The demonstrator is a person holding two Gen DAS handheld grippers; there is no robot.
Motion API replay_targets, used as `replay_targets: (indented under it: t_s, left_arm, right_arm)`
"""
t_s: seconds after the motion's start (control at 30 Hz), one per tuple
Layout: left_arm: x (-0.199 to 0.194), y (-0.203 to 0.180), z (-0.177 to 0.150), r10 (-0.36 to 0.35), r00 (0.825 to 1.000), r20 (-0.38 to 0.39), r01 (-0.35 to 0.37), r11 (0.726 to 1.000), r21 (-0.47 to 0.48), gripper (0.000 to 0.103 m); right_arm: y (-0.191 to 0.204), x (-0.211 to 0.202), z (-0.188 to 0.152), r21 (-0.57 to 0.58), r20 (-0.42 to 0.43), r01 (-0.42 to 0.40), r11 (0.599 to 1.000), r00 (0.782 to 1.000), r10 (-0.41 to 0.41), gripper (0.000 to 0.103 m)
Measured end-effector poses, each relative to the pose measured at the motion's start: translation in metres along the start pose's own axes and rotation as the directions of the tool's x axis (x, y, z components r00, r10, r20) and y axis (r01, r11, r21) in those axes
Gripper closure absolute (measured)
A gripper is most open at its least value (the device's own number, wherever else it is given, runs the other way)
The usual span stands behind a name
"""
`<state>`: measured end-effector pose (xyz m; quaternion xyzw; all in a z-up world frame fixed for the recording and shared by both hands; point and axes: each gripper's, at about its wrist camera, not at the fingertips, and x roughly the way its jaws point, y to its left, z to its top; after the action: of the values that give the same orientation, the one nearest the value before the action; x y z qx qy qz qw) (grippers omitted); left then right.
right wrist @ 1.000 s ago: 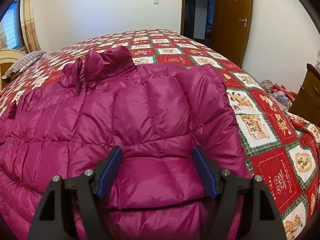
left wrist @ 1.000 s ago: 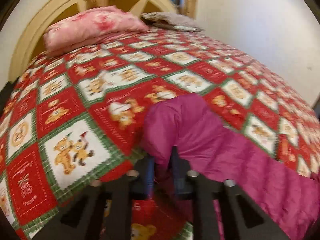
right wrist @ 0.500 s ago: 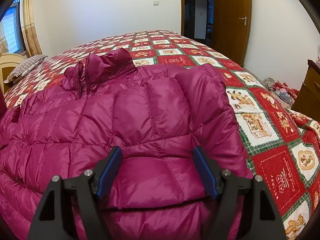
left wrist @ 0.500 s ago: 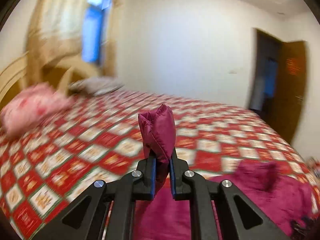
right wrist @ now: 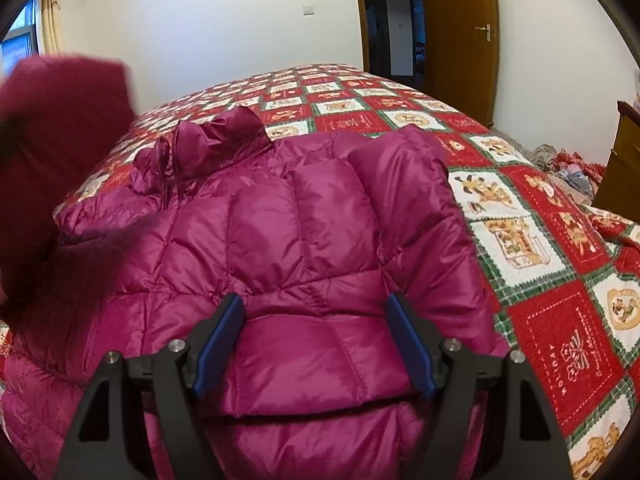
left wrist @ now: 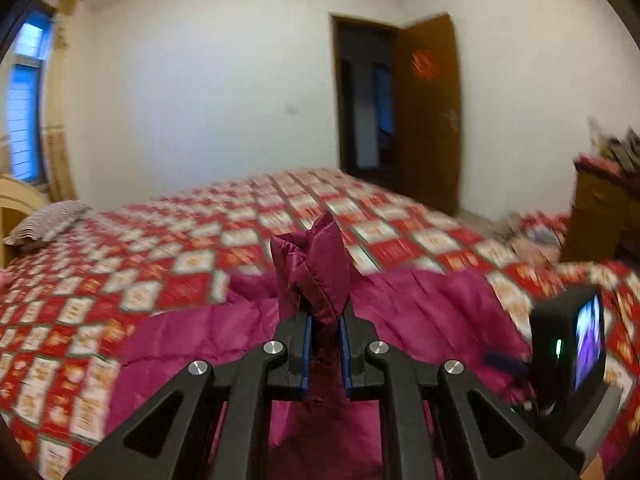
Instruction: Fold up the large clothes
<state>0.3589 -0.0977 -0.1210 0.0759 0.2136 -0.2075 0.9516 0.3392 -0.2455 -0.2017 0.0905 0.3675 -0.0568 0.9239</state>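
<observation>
Magenta puffer jacket lies front-up on the bed, zipper side visible. Left gripper is clamped tight on a bunched sleeve end, which is raised above the jacket's body, probably to carry that sleeve across for a fold. Right gripper rests with jaws wide apart either side of the folded-over panel near the hem; it looks like it pins that fold rather than pinching it. The jacket's long axis runs from the right gripper away toward the door, collar at the far end, hem nearest the right gripper.
</observation>
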Motion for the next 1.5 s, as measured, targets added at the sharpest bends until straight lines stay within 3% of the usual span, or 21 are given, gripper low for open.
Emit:
replay_targets:
  t_s: [0.17,0.27,0.33,0.4,0.6,0.73,0.8,0.83,0.87,1.0,1.03,1.07,1.13,1.17,1.37,1.43,1.5]
  left_arm:
    - [0.023,-0.019,-0.035,-0.093,0.983,-0.159,0.086,0.995,-0.050,0.087]
    - [0.021,-0.014,-0.043,-0.154,0.965,-0.212,0.133,0.985,-0.112,0.072]
    - [0.013,-0.012,-0.047,-0.162,0.960,-0.226,0.134,0.982,-0.134,0.045]
    - [0.000,-0.008,-0.050,-0.157,0.962,-0.222,0.125,0.981,-0.151,0.026]
    - [-0.047,0.032,-0.057,-0.114,0.974,-0.195,0.072,0.975,-0.210,0.024]
    - [-0.074,0.089,-0.069,-0.010,0.985,-0.174,-0.043,0.953,-0.299,0.024]
    - [-0.084,0.121,-0.075,0.083,0.979,-0.185,-0.145,0.925,-0.350,0.024]
    - [-0.087,0.133,-0.078,0.117,0.973,-0.198,-0.184,0.912,-0.367,0.024]
    - [-0.088,0.143,-0.079,0.140,0.967,-0.212,-0.213,0.901,-0.378,0.024]
    - [-0.103,0.168,-0.078,0.222,0.949,-0.224,-0.296,0.873,-0.389,0.024]
    - [-0.108,0.173,-0.078,0.238,0.946,-0.220,-0.309,0.869,-0.387,0.024]
    - [-0.112,0.175,-0.077,0.252,0.944,-0.215,-0.319,0.866,-0.385,0.024]
    - [-0.113,0.180,-0.076,0.273,0.938,-0.214,-0.337,0.862,-0.379,0.024]
    - [-0.113,0.185,-0.075,0.279,0.936,-0.216,-0.343,0.860,-0.379,0.024]
    - [-0.103,0.193,-0.063,0.293,0.933,-0.208,-0.355,0.843,-0.404,0.024]
    - [-0.093,0.192,-0.058,0.284,0.936,-0.210,-0.348,0.843,-0.410,0.024]
    - [-0.083,0.188,-0.054,0.292,0.930,-0.221,-0.360,0.842,-0.402,0.024]
  right_arm:
    - [-0.002,-0.001,0.000,0.013,0.003,-0.014,1.000,1.000,0.014,0.027]
    - [-0.003,-0.001,-0.001,0.017,0.003,-0.018,1.000,1.000,0.018,0.027]
    - [-0.003,-0.001,0.000,0.017,0.002,-0.018,1.000,1.000,0.018,0.026]
    - [-0.003,-0.001,0.000,0.015,0.000,-0.020,1.000,1.000,0.020,0.025]
    - [-0.006,-0.011,0.002,0.018,-0.013,-0.046,0.999,0.999,0.047,0.024]
    - [-0.019,-0.050,0.002,0.083,0.066,-0.048,0.995,0.997,0.043,0.023]
    - [-0.016,-0.067,0.005,0.091,0.109,-0.075,0.993,0.992,0.065,0.022]
    - [-0.012,-0.068,0.008,0.087,0.111,-0.100,0.991,0.990,0.090,0.015]
    - [-0.004,-0.064,0.013,0.075,0.094,-0.140,0.987,0.987,0.133,0.010]
    - [0.024,-0.030,0.018,0.037,-0.016,-0.166,0.985,0.986,0.166,0.010]
    - [0.033,-0.013,0.018,0.030,-0.080,-0.162,0.986,0.983,0.164,0.023]
    - [0.039,-0.004,0.017,0.024,-0.124,-0.170,0.985,0.977,0.171,0.052]
    - [0.049,0.003,0.017,0.004,-0.162,-0.208,0.978,0.965,0.206,0.074]
    - [0.053,-0.004,0.020,-0.018,-0.138,-0.203,0.979,0.970,0.199,0.079]
    - [0.039,-0.054,0.042,-0.089,0.038,-0.163,0.983,0.985,0.167,0.080]
    - [0.031,-0.054,0.043,-0.132,0.050,-0.099,0.986,0.993,0.107,0.080]
    - [0.025,-0.040,0.037,-0.150,0.007,-0.081,0.985,0.996,0.083,0.080]
